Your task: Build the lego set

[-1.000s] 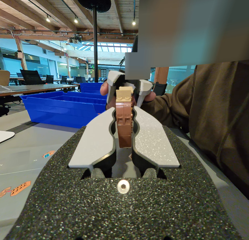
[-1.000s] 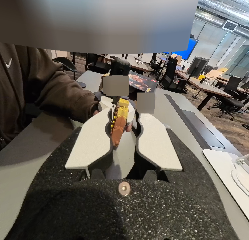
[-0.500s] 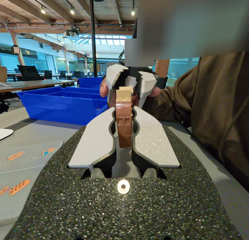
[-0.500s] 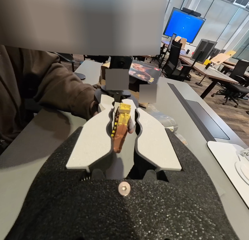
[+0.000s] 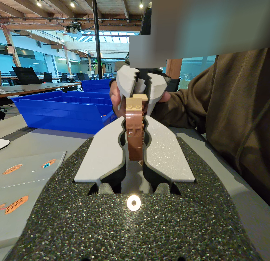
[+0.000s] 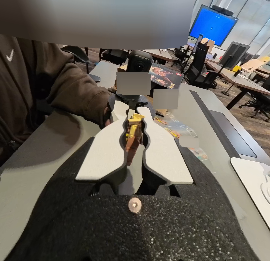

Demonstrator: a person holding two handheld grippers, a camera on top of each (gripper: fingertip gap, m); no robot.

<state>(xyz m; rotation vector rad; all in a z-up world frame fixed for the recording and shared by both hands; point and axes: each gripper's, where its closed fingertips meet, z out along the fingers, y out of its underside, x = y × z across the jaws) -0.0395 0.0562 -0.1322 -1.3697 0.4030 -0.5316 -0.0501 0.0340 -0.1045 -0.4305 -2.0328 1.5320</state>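
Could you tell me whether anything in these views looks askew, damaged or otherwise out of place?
Nothing looks damaged or spilled. The left gripper is shut on the brown lego assembly, held upright above the grey table. In the right wrist view the assembly leans between the right gripper jaws, likely just the viewing angle.

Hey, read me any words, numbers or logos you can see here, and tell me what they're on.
Writing isn't quoted here.
Grey instruction sheet: one small printed numeral.
Dark picture box: small logos, unreadable.
Blue wall screen: tiny, unreadable.
Brown hoodie: white tick-shaped emblem, no words.
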